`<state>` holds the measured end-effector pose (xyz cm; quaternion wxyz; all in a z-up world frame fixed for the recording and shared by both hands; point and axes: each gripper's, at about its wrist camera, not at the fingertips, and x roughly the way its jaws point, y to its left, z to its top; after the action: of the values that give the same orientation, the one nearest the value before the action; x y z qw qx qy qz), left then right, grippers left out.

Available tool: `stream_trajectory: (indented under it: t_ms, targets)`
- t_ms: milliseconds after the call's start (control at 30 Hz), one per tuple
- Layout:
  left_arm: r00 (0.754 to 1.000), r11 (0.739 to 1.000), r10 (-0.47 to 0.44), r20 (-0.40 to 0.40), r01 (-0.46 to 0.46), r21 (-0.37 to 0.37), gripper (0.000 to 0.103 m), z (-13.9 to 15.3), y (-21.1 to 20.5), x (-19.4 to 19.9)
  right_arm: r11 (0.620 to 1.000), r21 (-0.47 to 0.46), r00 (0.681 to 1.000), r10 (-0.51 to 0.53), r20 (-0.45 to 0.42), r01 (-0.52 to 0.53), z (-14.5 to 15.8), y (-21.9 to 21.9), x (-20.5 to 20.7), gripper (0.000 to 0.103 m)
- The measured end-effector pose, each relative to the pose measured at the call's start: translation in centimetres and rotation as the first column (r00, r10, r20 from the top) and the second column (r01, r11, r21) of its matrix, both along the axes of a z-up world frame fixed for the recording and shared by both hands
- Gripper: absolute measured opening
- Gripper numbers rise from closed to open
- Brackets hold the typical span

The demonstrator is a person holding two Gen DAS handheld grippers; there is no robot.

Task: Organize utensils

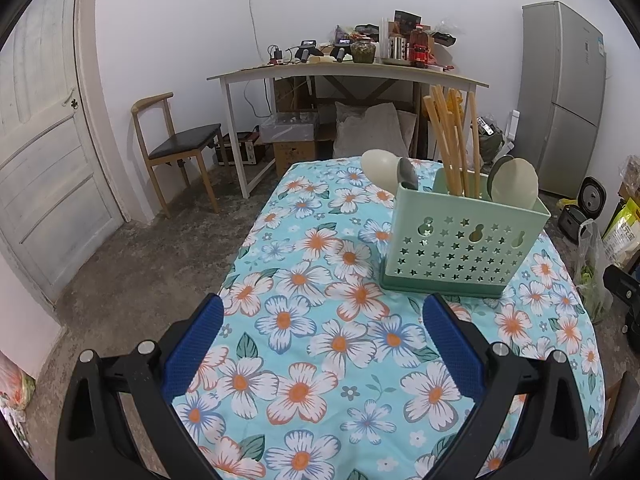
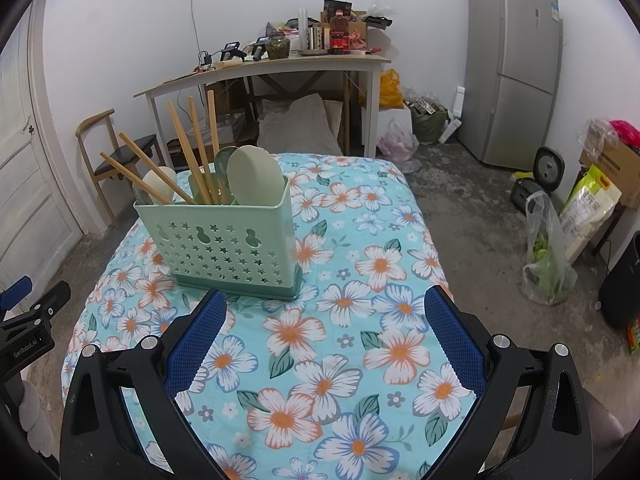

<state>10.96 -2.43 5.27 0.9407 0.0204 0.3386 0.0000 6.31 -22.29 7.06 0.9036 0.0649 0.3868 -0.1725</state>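
Your left tongs (image 1: pixel 323 334) and right tongs (image 2: pixel 326 330) both hover low over the near part of the flowered desk (image 1: pixel 320 360), jaws spread wide and holding nothing. The green utensil caddy (image 1: pixel 464 236) stands upright farther along the desk, and it already holds everything: chopsticks (image 1: pixel 452 140) bunched in the middle, pale spoons (image 1: pixel 514 184) leaning out at both ends. No utensil lies loose on the cloth, so the sorting looks finished, and the empty tongs suit that.
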Motion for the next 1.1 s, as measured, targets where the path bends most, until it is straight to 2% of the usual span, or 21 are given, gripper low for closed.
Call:
stream_trajectory:
  t_ms: [1100]
  targets:
    - [1.0, 1.0, -0.002, -0.001, 0.002, 0.001, 0.098, 0.03, -0.05, 0.03, 1.0, 0.0, 1.0, 0.001, 0.0, -0.001, -0.11, 0.18, 0.11, 0.095]
